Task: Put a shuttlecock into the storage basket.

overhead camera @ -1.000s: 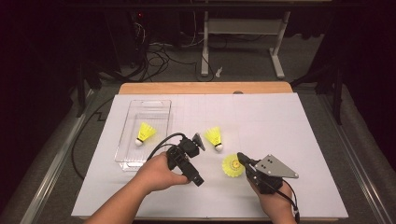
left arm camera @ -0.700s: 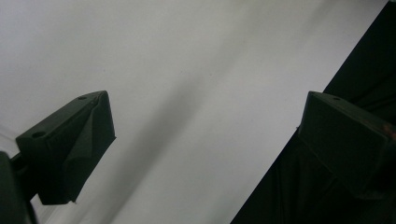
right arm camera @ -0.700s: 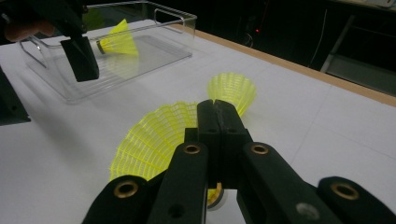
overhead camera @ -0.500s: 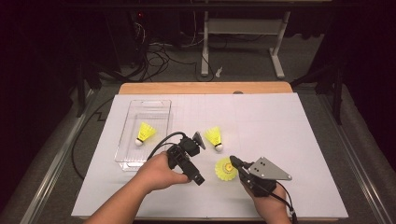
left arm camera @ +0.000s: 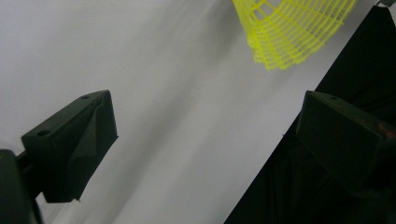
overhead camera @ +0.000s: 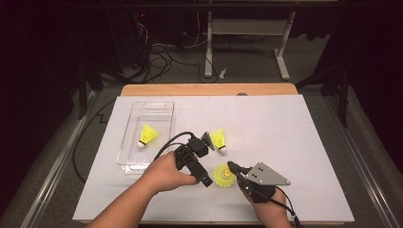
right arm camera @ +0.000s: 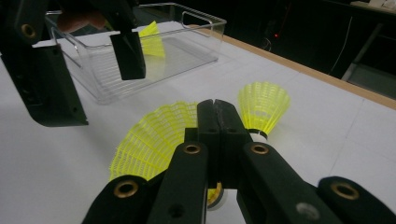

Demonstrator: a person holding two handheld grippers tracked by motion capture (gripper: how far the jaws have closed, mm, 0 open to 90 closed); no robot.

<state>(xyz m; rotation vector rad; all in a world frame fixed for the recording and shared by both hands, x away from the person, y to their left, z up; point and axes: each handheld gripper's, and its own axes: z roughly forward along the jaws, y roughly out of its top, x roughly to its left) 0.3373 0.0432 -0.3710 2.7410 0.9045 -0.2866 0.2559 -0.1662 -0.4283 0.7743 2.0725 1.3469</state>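
Observation:
Three yellow shuttlecocks are in view. One lies in the clear plastic bin (overhead camera: 127, 156), shuttlecock (overhead camera: 148, 134) (right arm camera: 152, 42). A second (overhead camera: 218, 140) (right arm camera: 262, 107) lies on the white table just beyond my left gripper. My right gripper (overhead camera: 232, 166) (right arm camera: 214, 116) is shut on the skirt edge of the third (overhead camera: 222, 175) (right arm camera: 154, 140), which tilts up with its cork (right arm camera: 215, 196) under the jaws. My left gripper (overhead camera: 209, 160) (left arm camera: 205, 126) (right arm camera: 93, 70) stands open just left of it, with bare table between its jaws. A yellow mesh skirt (left arm camera: 294, 32) shows beyond them.
The white mat (overhead camera: 294, 137) covers the wooden table, whose far edge (overhead camera: 209, 89) shows bare wood. The bin sits at the left. Cables and a stand's legs (overhead camera: 247, 52) lie on the dark floor behind.
My right gripper has moved left, carrying the shuttlecock with it, closer to the left gripper. The left hand has stayed about where it was.

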